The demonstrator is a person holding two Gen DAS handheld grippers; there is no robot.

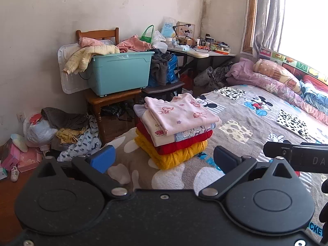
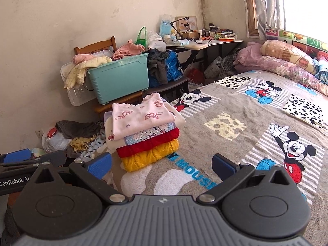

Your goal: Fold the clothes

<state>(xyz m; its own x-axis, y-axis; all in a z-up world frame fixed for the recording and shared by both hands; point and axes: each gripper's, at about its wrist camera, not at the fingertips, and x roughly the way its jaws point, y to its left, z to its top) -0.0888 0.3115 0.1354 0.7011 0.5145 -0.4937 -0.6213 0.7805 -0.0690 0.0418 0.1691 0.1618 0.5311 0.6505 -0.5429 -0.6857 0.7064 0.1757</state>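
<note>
Left wrist view: the left gripper (image 1: pixel 164 157) has its blue-padded fingers (image 1: pixel 103 160) spread apart and grasping nothing, low over the grey cartoon-mouse fleece blanket (image 1: pixel 246 127) in the lower centre of the frame. Just above it in mid-frame stands the stack of folded clothes (image 1: pixel 176 131), pale pink printed top uppermost, then sequinned, red knit and yellow knit layers, squared at the blanket's left edge, presumably to leave the middle clear as a folding surface

Right wrist view: the right gripper (image 2: pixel 162 164) is likewise released and empty, level with the left one, which shows at the lower left edge. Both face the teal plastic storage bin (image 2: pixel 121 78) on the wooden chair (image 2: pixel 96 47), upper left of centre, heaped with unfolded garments; judged the likely source of the next item
</note>
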